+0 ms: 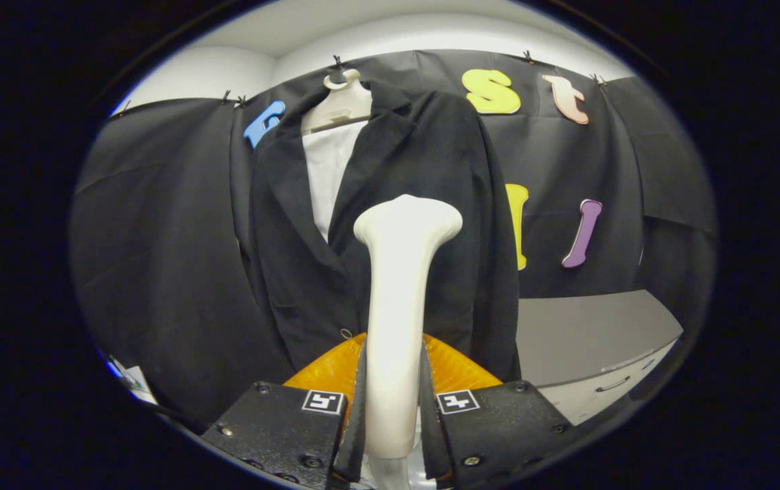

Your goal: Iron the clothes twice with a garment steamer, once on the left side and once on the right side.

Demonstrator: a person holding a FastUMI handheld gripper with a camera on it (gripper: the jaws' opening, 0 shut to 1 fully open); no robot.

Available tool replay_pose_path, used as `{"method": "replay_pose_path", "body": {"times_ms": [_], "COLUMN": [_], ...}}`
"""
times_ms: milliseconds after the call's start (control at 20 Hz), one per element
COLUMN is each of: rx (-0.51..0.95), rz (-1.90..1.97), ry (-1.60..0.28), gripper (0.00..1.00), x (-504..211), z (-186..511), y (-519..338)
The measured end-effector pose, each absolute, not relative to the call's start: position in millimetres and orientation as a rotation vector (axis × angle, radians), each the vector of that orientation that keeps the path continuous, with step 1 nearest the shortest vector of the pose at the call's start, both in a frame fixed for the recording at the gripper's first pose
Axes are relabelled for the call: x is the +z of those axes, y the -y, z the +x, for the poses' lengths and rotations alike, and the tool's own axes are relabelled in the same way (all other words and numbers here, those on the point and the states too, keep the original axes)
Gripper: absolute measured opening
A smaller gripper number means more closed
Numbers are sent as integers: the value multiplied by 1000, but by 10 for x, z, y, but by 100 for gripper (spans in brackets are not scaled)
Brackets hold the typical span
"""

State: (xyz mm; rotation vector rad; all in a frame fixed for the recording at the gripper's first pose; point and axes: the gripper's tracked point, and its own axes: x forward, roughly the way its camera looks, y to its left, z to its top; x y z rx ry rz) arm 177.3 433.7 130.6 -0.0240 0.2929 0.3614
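A black jacket [424, 204] hangs on a pale hanger [337, 102] against the booth wall, its front open over a white lining [325, 170]. A white garment steamer [400, 299] stands upright between my fingers, its wide head at the height of the jacket's right front panel, close to the cloth; whether it touches is unclear. My gripper [393, 415] is shut on the steamer's handle, both fingers pressing its sides. An orange ribbed part [455, 367] shows just behind the handle, below the jacket's hem.
A grey cabinet top [587, 333] with a white drawer front [611, 388] stands to the right of the jacket. Black cloth covers the wall to the left and behind. A small printed item [133, 381] lies low to the left.
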Motion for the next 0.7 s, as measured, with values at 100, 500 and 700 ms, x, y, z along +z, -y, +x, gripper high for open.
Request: {"method": "replay_pose_path", "body": {"times_ms": [100, 500, 700], "rx": [360, 358, 357], "rz": [-31, -72, -88], "ry": [-324, -429, -473], "gripper": [37, 36, 37], "x": [1158, 591, 371], "z": [1772, 1779, 1809], "y": [-4352, -4380, -4475]}}
